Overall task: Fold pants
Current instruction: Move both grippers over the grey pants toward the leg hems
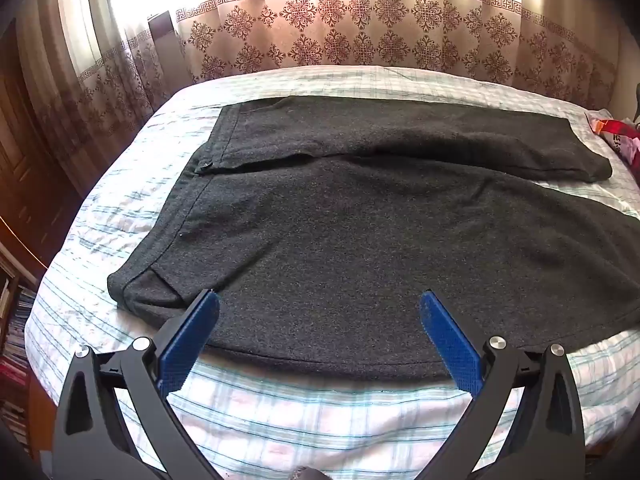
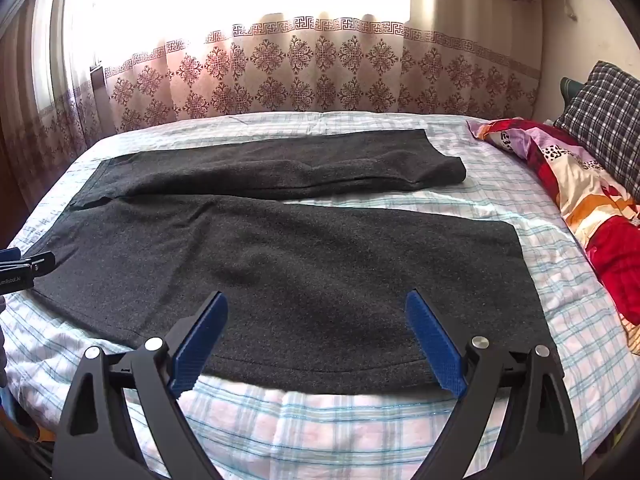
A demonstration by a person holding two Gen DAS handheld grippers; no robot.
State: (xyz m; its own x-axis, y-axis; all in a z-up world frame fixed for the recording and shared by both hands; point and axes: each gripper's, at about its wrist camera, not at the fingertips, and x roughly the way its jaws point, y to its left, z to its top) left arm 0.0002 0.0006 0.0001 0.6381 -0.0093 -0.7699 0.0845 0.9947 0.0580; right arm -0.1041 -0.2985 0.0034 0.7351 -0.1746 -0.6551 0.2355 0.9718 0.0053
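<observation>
Your pants (image 1: 360, 248) are dark grey, felt-like fabric, laid flat and unfolded across the bed (image 1: 120, 216), waistband to the left with a small dark button (image 1: 206, 166) at the fly, legs running right. The far leg (image 2: 320, 164) lies narrower with its hem kinked back, the near leg (image 2: 320, 264) is broad and smooth apart from a few soft ripples, and a wedge of checked sheet shows between them. Your left gripper (image 1: 319, 304) hangs over the near edge by the waist corner, jaws spread wide, nothing between the pads; your right gripper (image 2: 317, 304) sits over the near leg's lower edge, also wide open and empty, neither touching the cloth as far as you can tell. Around it: a patterned curtain (image 1: 360, 36) behind the bed, backlit and blown out; a bright red-and-purple quilt (image 2: 580, 196) bunched just beyond the hems on the right; a checked pillow (image 2: 604, 120) behind that
</observation>
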